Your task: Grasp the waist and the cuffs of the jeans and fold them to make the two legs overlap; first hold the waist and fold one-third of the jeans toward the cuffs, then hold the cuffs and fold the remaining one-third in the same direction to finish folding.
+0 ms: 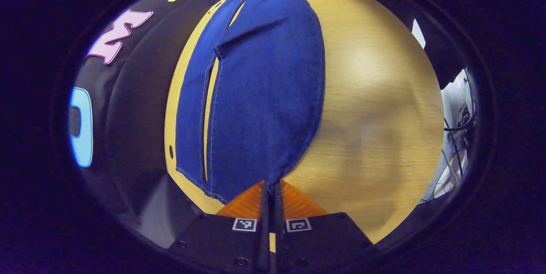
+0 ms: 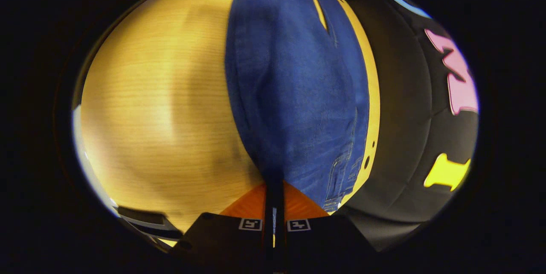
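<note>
The jeans (image 1: 264,94) lie stretched out along the far side of the wooden table (image 1: 375,107), close to the table's back edge where the black cloth wall begins; the near half of the table is bare wood. In the left gripper view the left gripper (image 1: 270,188) has its two fingers pressed together on the denim at the cuff end, and the two legs show beside each other with a narrow slit of table between them, one leg partly over the other; at the top of that view another gripper's tip meets the far end of the jeans. In the right gripper view the right gripper (image 2: 274,188) is likewise pinched on the cloth, here at the waist end, where pocket stitching shows just beside its fingers; the cloth rises from the table toward each gripper, so both ends seem lifted a little.

As a judgement: the first step, bringing the legs to overlap, is under way or nearly finished, since the legs are close but not squarely stacked; the fold of the waist third toward the cuffs is not yet done, nor the last fold from the cuffs; most of the task remains.
</note>
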Demonstrator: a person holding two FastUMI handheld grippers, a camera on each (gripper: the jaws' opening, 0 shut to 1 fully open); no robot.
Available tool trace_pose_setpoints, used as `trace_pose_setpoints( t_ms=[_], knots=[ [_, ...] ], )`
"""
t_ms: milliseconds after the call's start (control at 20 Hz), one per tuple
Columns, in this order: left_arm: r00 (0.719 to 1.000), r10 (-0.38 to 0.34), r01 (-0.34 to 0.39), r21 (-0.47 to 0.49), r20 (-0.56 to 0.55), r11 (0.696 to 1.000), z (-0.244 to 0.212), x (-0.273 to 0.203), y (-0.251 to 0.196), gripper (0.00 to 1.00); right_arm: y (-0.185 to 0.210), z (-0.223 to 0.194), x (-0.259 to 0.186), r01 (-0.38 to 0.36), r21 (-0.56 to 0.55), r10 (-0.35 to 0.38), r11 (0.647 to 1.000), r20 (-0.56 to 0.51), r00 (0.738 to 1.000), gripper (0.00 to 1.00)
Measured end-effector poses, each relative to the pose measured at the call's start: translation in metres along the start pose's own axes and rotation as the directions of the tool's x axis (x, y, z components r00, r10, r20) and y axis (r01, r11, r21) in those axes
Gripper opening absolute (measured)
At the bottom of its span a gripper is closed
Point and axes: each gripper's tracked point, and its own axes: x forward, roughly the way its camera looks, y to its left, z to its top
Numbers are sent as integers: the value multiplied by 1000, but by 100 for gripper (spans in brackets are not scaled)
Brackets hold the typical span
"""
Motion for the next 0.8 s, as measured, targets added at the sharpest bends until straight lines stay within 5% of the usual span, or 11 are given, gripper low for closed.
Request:
trace_pose_setpoints(
  t_ms=[200, 550, 800],
  knots=[
    [998, -56, 56, -134, 7, 989, 3, -6, 1, 6, -9, 1, -4, 1, 95, 0, 996, -4, 1000, 6],
    [998, -16, 32, -268, 63, 963, 16, -40, 39, 6, -62, 14, -51, 100, 308, -130, 946, 77, 989, 6],
    [993, -62, 103, -508, 96, 855, 15, -47, 73, 6, -115, 29, -78, 33, 526, -125, 850, 140, 982, 4]
  ],
)
